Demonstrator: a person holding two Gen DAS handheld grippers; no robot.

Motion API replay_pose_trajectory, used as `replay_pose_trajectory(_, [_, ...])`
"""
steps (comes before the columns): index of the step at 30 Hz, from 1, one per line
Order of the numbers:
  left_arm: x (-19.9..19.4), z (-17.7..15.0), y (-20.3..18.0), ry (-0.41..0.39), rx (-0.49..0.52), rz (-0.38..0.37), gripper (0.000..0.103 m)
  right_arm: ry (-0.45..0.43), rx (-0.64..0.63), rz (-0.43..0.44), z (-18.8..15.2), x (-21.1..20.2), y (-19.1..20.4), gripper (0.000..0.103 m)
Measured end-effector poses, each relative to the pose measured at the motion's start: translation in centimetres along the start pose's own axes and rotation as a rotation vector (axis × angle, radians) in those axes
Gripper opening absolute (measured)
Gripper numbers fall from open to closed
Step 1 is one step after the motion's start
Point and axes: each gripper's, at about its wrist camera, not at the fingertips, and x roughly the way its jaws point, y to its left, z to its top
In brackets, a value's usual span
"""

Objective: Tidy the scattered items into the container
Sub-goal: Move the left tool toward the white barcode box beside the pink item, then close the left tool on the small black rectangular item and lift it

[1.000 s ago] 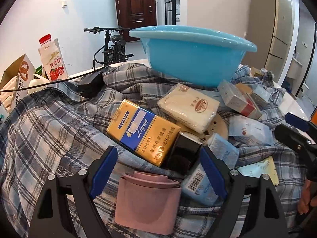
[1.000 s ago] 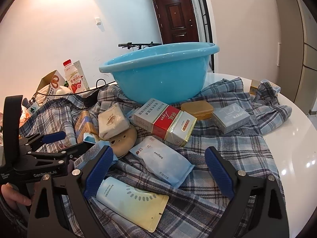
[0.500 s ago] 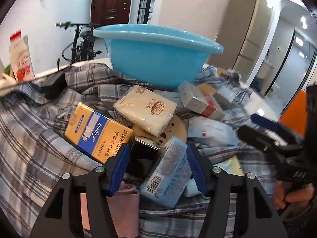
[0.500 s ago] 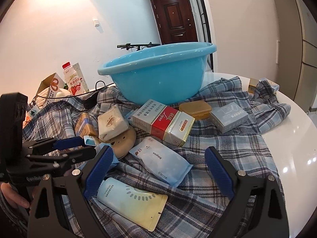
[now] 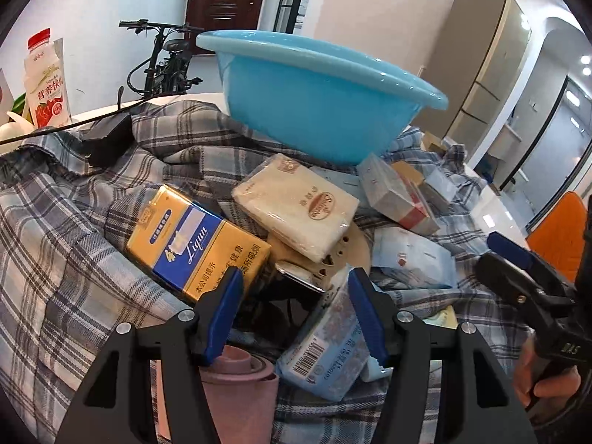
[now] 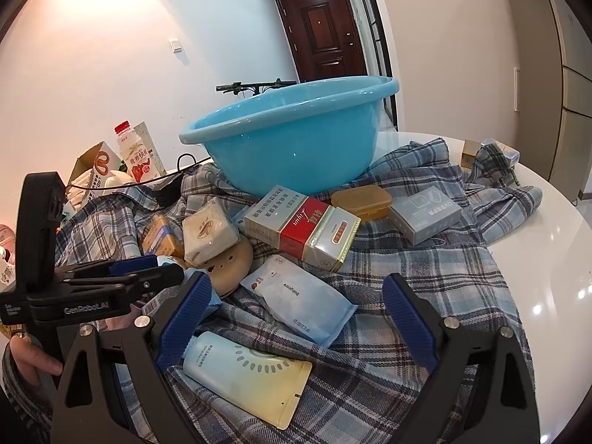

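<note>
In the left wrist view the step in hand looks like the pick-up of one scattered item: the left gripper (image 5: 295, 284) has just been closing and now stands about half open over the clutter on the plaid cloth (image 5: 55, 259). A light blue barcoded packet (image 5: 325, 340) lies tilted between the jaws, its upper end against the pad at 3 o'clock. The pad at 9 o'clock shows a dark gap beside it, so whether the packet is truly pinched cannot be told. A pink cup (image 5: 236, 381) sits at 6 o'clock under the jaws. The blue basin (image 5: 318, 111), the container, stands at 12 o'clock beyond the pile. If the grip is firm, the next move probably calls for a lift up and over the basin's rim, then a release inside. In the right wrist view the right gripper (image 6: 296, 285) is spread wide and holds nothing, hanging above a white and blue pouch (image 6: 299, 296) with a cream pouch (image 6: 248, 377) at 7 o'clock. The basin rises at 12 o'clock, its inside hidden by its wall, and the left gripper shows at 9 o'clock with its fingers near together.
</note>
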Motion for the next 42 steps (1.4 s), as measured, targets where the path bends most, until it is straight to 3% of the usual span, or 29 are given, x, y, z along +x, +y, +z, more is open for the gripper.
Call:
replay_pose_trajectory(5, [0.0,-0.2,-0.3,-0.012,0.0,0.014,0.062,0.004,0.003,-0.002,0.0,0.0,0.0,0.093])
replay_pose_trajectory(7, [0.0,-0.4,-0.3,-0.015,-0.002,-0.015,0.048,0.004,0.006,-0.004,0.0,0.0,-0.1,0.093])
replay_pose_trajectory(11, [-0.2,-0.5,-0.2,-0.017,0.005,-0.008,0.039,0.007,0.013,-0.005,-0.1,0.1,-0.3,0.093])
replay_pose_trajectory(14, [-0.6,-0.5,0.3,-0.011,-0.017,-0.013,0.038,0.008,0.017,-0.008,-0.1,0.1,-0.4,0.093])
replay_pose_trajectory(18, [-1.2,-0.7,0.3,-0.017,0.018,0.087,0.038,0.013,0.026,-0.01,-0.1,0.3,-0.7,0.093])
replay_pose_trajectory(25, [-0.7,-0.9,0.6,0.012,0.046,0.128,0.038,0.024,0.028,-0.012,-0.1,0.5,-0.7,0.093])
replay_pose_trajectory(26, [-0.5,-1.0,0.5,0.018,0.055,0.14,0.038,0.023,0.028,-0.012,-0.1,0.5,-0.7,0.093])
replay_pose_trajectory(29, [0.0,-1.1,0.3,0.026,0.067,0.146,0.057,0.02,0.033,-0.013,-0.1,0.5,-0.7,0.093])
replay_pose_trajectory(34, [0.3,-1.0,0.9,0.025,0.034,0.14,0.067,0.019,0.04,-0.01,-0.1,0.3,-0.8,0.093])
replay_pose_trajectory(37, [0.3,-1.1,1.0,0.019,0.034,0.143,0.068,0.016,0.037,-0.012,-0.1,0.2,-0.8,0.093])
replay_pose_trajectory(38, [0.3,-1.1,0.9,0.018,0.036,0.145,0.066,0.015,0.037,-0.013,-0.1,0.2,-0.8,0.093])
replay_pose_trajectory(41, [0.0,-1.1,1.0,0.011,0.039,0.174,0.04,0.016,0.039,-0.015,0.0,0.2,-0.8,0.093])
replay_pose_trajectory(42, [-0.1,-1.1,1.3,0.009,0.023,0.156,0.038,0.015,0.041,-0.016,0.0,0.2,-0.9,0.093])
